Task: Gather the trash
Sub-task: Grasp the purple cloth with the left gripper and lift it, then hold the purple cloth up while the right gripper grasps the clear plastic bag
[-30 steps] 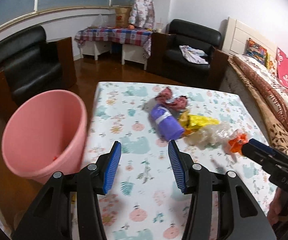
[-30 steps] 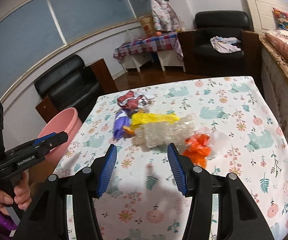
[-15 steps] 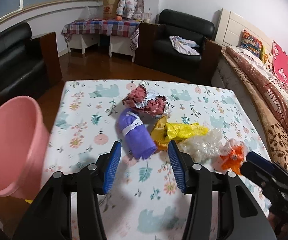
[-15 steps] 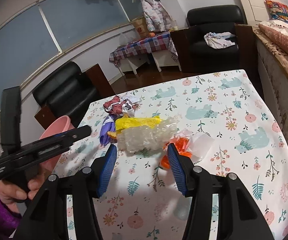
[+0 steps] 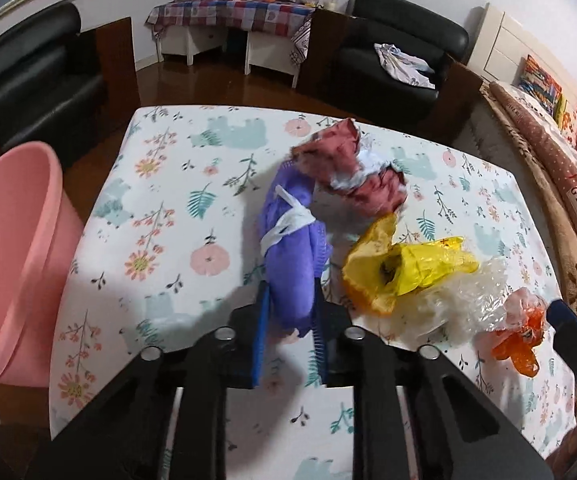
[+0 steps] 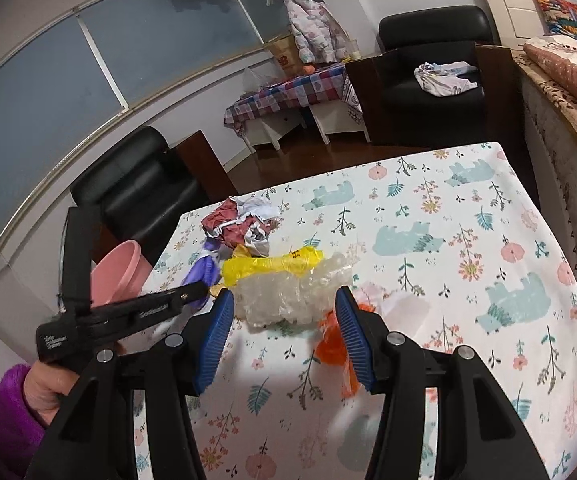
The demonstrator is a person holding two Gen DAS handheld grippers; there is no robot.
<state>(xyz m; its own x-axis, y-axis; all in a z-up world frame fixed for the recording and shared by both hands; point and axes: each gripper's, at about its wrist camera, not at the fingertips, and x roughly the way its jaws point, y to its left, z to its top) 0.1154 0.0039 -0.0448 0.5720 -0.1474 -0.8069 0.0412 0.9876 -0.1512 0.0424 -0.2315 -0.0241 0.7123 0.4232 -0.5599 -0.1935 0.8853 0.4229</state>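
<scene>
A purple bundle (image 5: 288, 248) tied with a white strip lies on the flowered tablecloth (image 5: 192, 200). My left gripper (image 5: 290, 300) is closing, and its blue pads press on the bundle's near end. Beside it lie a crumpled red and white wrapper (image 5: 352, 176), a yellow bag (image 5: 404, 268), clear plastic wrap (image 5: 464, 300) and an orange bag (image 5: 520, 340). My right gripper (image 6: 284, 300) stands open just short of the clear wrap (image 6: 288, 292), with the orange bag (image 6: 330, 344) by its right finger. A pink bin (image 5: 4, 264) stands off the table's left edge.
Black armchairs (image 5: 36, 80) (image 5: 400, 52) stand beyond the table, with a small table under a plaid cloth (image 5: 232, 16) between them. A bed with blankets (image 5: 560, 184) runs along the right side. A hand in a purple sleeve (image 6: 4, 412) holds the left gripper.
My left gripper moved forward and down over the purple bundle and closed on it. The right gripper crept closer to the clear wrap and stayed open.
</scene>
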